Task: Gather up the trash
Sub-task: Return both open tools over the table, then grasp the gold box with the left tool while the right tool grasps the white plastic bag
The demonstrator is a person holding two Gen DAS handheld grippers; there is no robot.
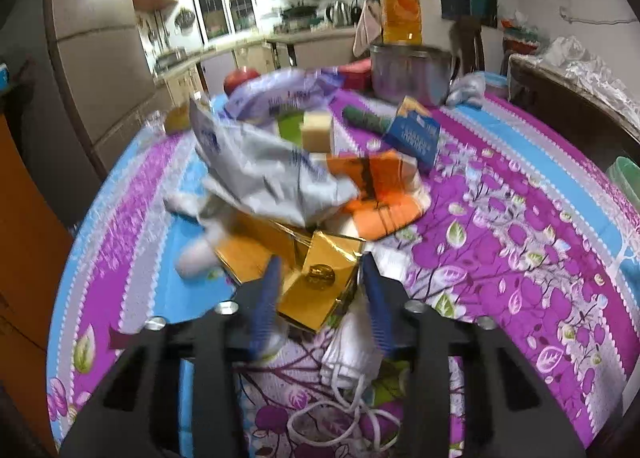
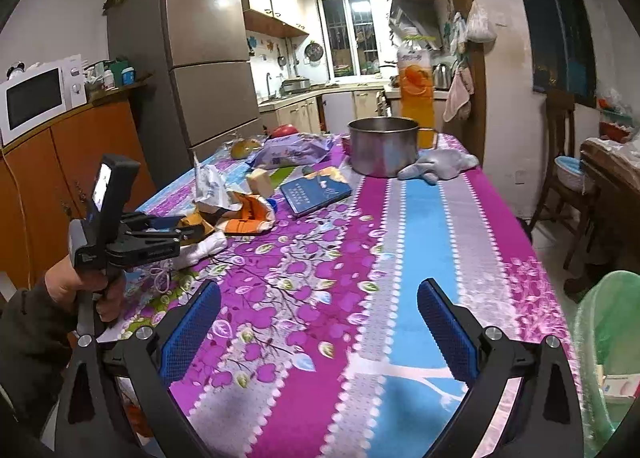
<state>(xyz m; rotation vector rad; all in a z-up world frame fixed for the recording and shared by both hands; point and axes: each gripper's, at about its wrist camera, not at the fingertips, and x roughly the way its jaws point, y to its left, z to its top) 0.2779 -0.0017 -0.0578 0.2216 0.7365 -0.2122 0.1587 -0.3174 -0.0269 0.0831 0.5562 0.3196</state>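
Left hand-held gripper (image 1: 320,278) straddling gold wrapper (image 1: 316,282), grip unclear; light, crinkly, slippery, pinch edge; right hand-held gripper (image 2: 320,302) released

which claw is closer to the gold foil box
Left. The left claw has its fingers on either side of the gold foil box in the trash pile. The right claw hovers open over bare tablecloth, well away from it.

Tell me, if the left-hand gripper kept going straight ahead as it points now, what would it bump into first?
Most likely the gold foil box: it already lies between the open fingers of the left gripper. The crumpled white wrapper lies just beyond it.
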